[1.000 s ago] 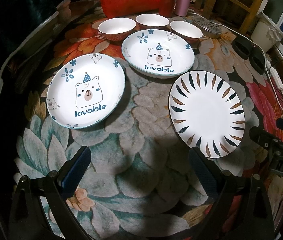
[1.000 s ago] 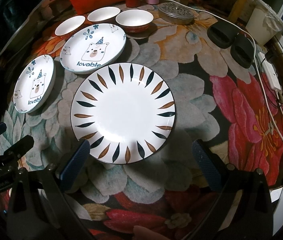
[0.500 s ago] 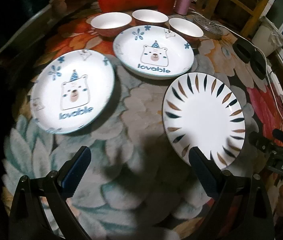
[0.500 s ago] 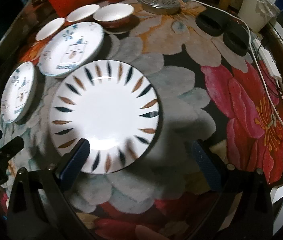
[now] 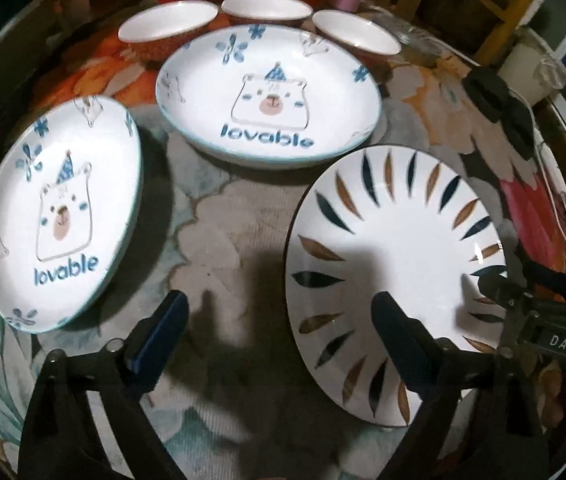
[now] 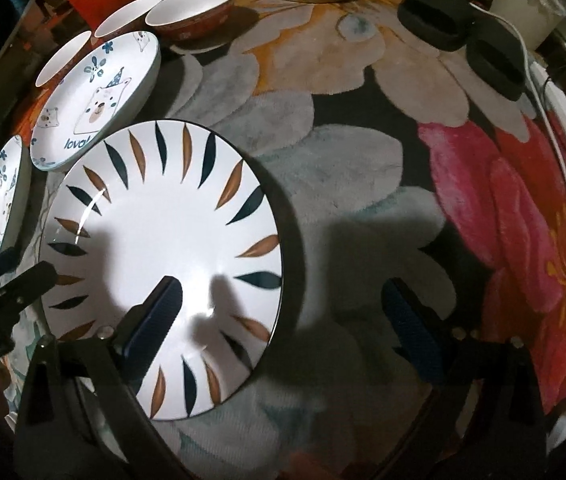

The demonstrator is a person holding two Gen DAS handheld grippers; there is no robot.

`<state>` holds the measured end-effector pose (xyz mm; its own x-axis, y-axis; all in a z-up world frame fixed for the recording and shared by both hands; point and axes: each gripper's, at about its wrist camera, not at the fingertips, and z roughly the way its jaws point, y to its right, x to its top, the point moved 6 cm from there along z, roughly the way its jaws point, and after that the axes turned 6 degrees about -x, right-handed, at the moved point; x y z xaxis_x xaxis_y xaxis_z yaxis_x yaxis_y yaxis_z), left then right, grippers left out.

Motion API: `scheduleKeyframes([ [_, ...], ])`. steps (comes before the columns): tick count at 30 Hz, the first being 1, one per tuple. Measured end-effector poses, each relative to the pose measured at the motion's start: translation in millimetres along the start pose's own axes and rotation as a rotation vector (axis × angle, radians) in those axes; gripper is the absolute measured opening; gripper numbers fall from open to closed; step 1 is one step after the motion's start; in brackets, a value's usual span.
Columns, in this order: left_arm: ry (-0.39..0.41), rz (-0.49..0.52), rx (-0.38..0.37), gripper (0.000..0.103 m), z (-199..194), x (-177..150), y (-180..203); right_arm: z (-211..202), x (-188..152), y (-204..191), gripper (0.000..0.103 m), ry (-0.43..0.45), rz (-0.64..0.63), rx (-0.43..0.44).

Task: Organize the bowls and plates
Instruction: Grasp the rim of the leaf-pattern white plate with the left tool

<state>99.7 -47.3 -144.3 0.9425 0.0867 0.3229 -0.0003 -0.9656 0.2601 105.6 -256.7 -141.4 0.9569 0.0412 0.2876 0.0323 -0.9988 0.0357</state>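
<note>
the round white ceramic plate with dark-blue and tan leaf strokes round its rim (image 6: 163,264) lies flat on the floral rug (image 6: 323,168), at about 9 o'clock of the right wrist view and 4 o'clock of the left wrist view. the right gripper (image 6: 283,312) has its jaws wide apart and holds nothing; its left finger hangs over the plate's well, its right finger over bare rug, so the plate's 3 o'clock rim sits between them. the left gripper (image 5: 279,332) is likewise spread and empty, its right finger over the same plate's 9 o'clock edge.

two white bear-print "lovable" deep plates lie apart: one (image 5: 59,212) at 9 o'clock of the left view, the other (image 5: 269,96) at 12. behind that, three small white-lined red bowls (image 5: 267,6) stand in a row.

the leaf plate looks stiff, glazed and slick, fairly heavy for its thinness, and breakable. it probably wants taking by the raised rim, one finger under the lip and one on top, since the flat centre offers nothing to pinch. a shallow bite on glaze could slip, and the soft rug may let a finger dig under.
</note>
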Motion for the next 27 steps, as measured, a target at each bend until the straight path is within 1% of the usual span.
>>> scheduleKeyframes([
  [1, -0.004, -0.004, 0.000, 0.090, 4, 0, -2, 3, -1, 1, 0.092, -0.005, 0.001, 0.015],
  [3, -0.016, -0.017, 0.008, 0.085, 11, -1, -7, 10, -2, 1, 0.087, -0.021, 0.007, 0.054],
  [5, -0.029, -0.034, -0.004, 0.082, 18, -1, -10, 16, -3, 2, 0.083, -0.037, 0.013, 0.095],
  [6, -0.032, -0.042, -0.002, 0.081, 20, -1, -12, 18, -3, 3, 0.082, -0.042, 0.017, 0.108],
  [8, -0.012, -0.031, -0.009, 0.076, 19, 1, -10, 14, -2, 3, 0.076, -0.007, 0.015, 0.131],
  [10, -0.024, -0.016, -0.004, 0.076, 22, 3, -8, 12, 1, 3, 0.066, 0.003, 0.005, 0.137],
  [11, -0.031, -0.011, -0.003, 0.076, 22, 3, -7, 11, 2, 3, 0.056, 0.006, 0.001, 0.143],
  [12, -0.035, -0.011, -0.005, 0.076, 23, 4, -7, 10, 2, 3, 0.044, 0.006, -0.002, 0.149],
  [13, -0.036, -0.015, -0.011, 0.076, 22, 5, -7, 9, 3, 2, 0.037, 0.001, -0.008, 0.164],
  [14, -0.035, -0.023, -0.018, 0.076, 22, 5, -8, 9, 2, 0, 0.028, -0.005, -0.013, 0.190],
  [15, -0.031, -0.032, -0.026, 0.076, 21, 6, -9, 9, 3, -2, 0.022, -0.014, -0.016, 0.218],
  [18, -0.030, -0.034, -0.019, 0.072, 20, 5, -12, 7, 3, -5, 0.021, -0.016, -0.016, 0.225],
  [20, -0.035, -0.028, -0.025, 0.072, 19, 5, -11, 8, 1, -3, 0.021, -0.016, -0.011, 0.228],
  [21, -0.035, -0.029, -0.035, 0.072, 20, 6, -9, 13, 5, -3, 0.022, -0.016, -0.013, 0.222],
  [22, -0.029, -0.041, -0.087, 0.072, 19, 7, -6, 14, 6, -4, 0.022, -0.017, -0.017, 0.214],
  [24, -0.046, -0.062, -0.145, 0.072, 22, 9, -1, 15, 7, -5, 0.022, -0.022, -0.020, 0.199],
  [26, -0.080, -0.030, -0.141, 0.073, 25, 10, 6, 16, 10, -6, 0.022, -0.024, -0.023, 0.188],
  [27, -0.092, -0.007, -0.140, 0.071, 26, 10, 11, 16, 10, -7, 0.022, -0.023, -0.026, 0.182],
])
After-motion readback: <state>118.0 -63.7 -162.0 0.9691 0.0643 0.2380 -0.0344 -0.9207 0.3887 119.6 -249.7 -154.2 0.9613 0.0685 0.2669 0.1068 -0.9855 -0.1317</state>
